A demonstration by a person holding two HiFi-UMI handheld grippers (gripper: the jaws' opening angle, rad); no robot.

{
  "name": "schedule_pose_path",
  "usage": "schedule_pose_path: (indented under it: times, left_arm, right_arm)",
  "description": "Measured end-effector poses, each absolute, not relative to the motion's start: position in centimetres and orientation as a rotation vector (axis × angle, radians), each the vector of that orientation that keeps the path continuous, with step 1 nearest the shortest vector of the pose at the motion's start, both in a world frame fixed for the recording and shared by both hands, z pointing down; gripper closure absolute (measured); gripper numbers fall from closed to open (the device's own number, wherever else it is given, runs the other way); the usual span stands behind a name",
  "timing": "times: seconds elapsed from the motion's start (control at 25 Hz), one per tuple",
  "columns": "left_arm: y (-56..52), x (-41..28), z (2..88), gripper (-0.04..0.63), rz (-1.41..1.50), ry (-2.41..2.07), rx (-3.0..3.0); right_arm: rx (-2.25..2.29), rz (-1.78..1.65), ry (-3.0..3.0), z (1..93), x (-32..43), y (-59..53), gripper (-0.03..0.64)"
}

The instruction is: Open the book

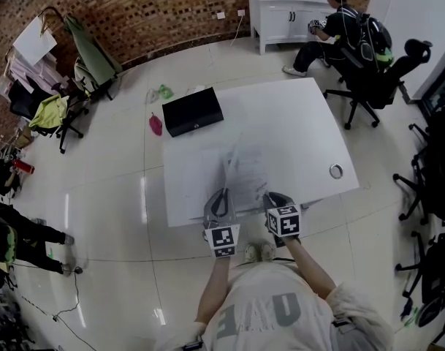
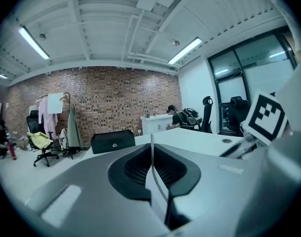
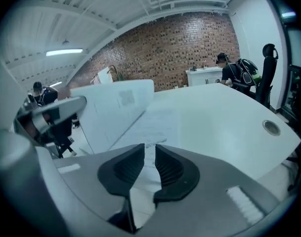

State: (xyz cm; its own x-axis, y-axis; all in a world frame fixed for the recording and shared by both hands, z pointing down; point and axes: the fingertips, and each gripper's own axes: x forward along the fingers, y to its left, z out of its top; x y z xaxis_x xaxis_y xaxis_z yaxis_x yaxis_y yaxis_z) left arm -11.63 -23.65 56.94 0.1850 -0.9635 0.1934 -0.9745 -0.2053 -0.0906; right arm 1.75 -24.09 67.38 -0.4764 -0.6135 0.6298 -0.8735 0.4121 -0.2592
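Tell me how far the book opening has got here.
Done: the cover is lifted off the page and stands tilted. In hand: the left tool is shut on the cover's edge; the right tool, jaws slightly apart and empty, hovers over the page. Left: swing the cover over and lay it flat on the table.

Two grippers, left gripper (image 1: 223,194) and right gripper (image 1: 270,196); one book (image 1: 245,168) ahead of them on one table (image 1: 295,123). One black box (image 1: 192,111) beyond the left gripper, one grommet (image 1: 336,171) and one seated person (image 1: 333,22) beyond the right.
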Motion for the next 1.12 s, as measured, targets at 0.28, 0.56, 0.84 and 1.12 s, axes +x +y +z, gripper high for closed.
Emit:
schedule_pose_path:
  times: [0.28, 0.56, 0.84, 1.12]
  left_arm:
    - [-21.5, -18.1, 58.3, 0.555, 0.325, -2.083, 2.179]
    - [-19.0, -22.6, 61.3, 0.528, 0.272, -2.100, 1.980]
    - [-17.3, -24.6, 68.0, 0.504, 0.318, -2.030, 1.741]
    - [-16.9, -24.9, 70.6, 0.462, 0.454, -2.082, 1.710]
  right_arm:
    - [1.242, 0.741, -2.103, 71.1, 2.1, -23.5, 0.612]
    - [1.224, 0.675, -2.089, 71.1, 1.6, -23.3, 0.614]
    - [1.226, 0.647, -2.087, 71.2, 2.1, -23.4, 0.614]
    - [1.237, 0.648, -2.087, 71.3, 2.1, -23.5, 0.614]
